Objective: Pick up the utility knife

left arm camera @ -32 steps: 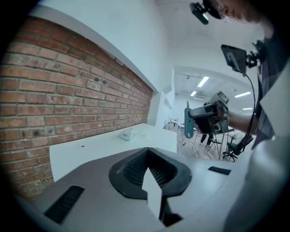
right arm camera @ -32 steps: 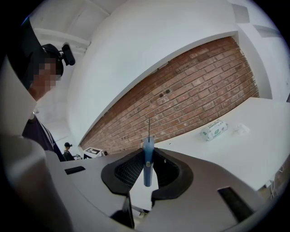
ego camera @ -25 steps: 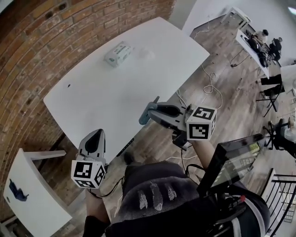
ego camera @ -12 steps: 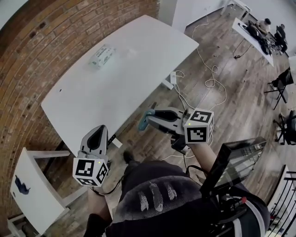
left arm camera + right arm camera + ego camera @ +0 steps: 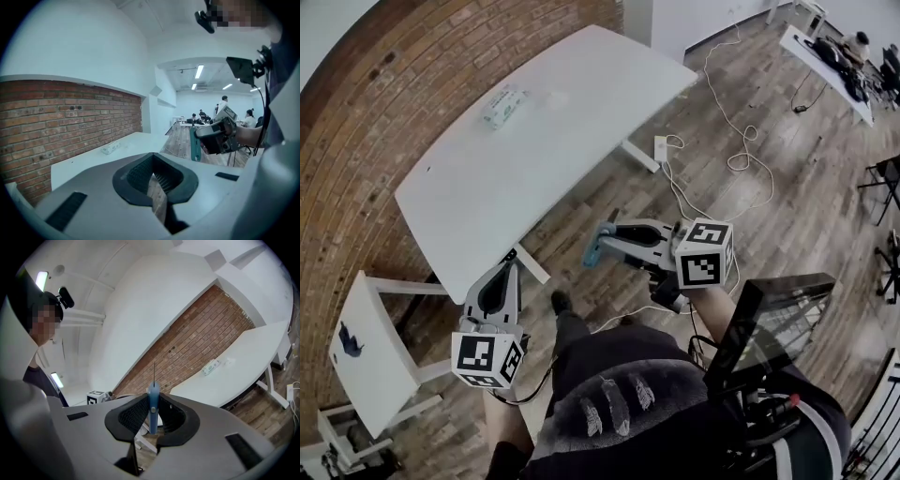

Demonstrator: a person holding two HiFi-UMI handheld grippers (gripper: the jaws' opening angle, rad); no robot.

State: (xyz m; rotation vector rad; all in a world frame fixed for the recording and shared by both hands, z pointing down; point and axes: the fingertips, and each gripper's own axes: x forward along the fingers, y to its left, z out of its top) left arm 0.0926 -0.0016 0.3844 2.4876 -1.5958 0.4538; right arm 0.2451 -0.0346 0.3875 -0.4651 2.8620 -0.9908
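The utility knife (image 5: 592,251) is a slim teal-blue tool, and my right gripper (image 5: 600,244) is shut on it over the wooden floor, clear of the white table (image 5: 478,197). In the right gripper view the knife (image 5: 153,401) stands upright between the pads, with a thin blade sticking out of its top. My left gripper (image 5: 502,272) is shut with nothing in it, near the table's front edge. In the left gripper view the left gripper (image 5: 157,183) has its pads together, and the right gripper (image 5: 214,137) shows with the knife (image 5: 194,147).
A small white-and-green box (image 5: 503,106) lies on the far part of the table. A low white side table (image 5: 356,356) stands at the left by the brick wall. Cables and a power strip (image 5: 660,148) lie on the floor. People sit at desks far off.
Both grippers have drawn back from the table, which now lies farther off in the head view. The knife stays in the right gripper. The left gripper stays shut.
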